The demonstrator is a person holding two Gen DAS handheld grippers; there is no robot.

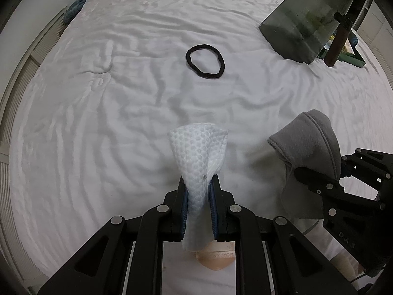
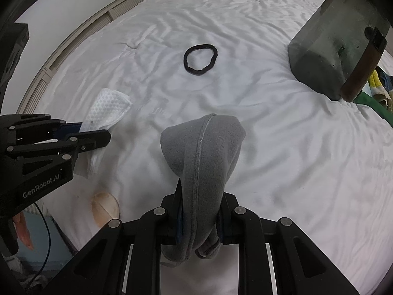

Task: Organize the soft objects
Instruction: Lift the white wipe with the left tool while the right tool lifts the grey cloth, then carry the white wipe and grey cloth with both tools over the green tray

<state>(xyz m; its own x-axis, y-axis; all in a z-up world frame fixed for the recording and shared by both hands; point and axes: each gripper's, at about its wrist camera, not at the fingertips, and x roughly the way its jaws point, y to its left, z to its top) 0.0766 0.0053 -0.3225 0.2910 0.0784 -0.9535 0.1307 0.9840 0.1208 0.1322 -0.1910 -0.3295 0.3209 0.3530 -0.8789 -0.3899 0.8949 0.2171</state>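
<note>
left wrist view: the left gripper [image 1: 199,191] is clamped on a white waffle-textured cloth [image 1: 199,147], which stands up past the fingertips and hangs out behind the pads; it is held above the white bedsheet [image 1: 98,98]. the right gripper [image 2: 200,206] is pinched on a folded grey fleece item [image 2: 203,147], bunched between its pads and bulging beyond the tips. a black elastic band [image 1: 205,61] lies loose on the sheet well ahead of both sets of fingers, and a dark translucent container [image 1: 304,22] sits ahead and to the right of the tips.

to do this step well, i judge both grips should stay firm while each piece is carried toward the container. the fleece is bulky, so the right fingers should hold the whole fold, not one layer.

only the right wrist view shows the left tool from the side, with the cloth drooping below its fingers. the left wrist view shows the fleece hanging under the right tool.
</note>
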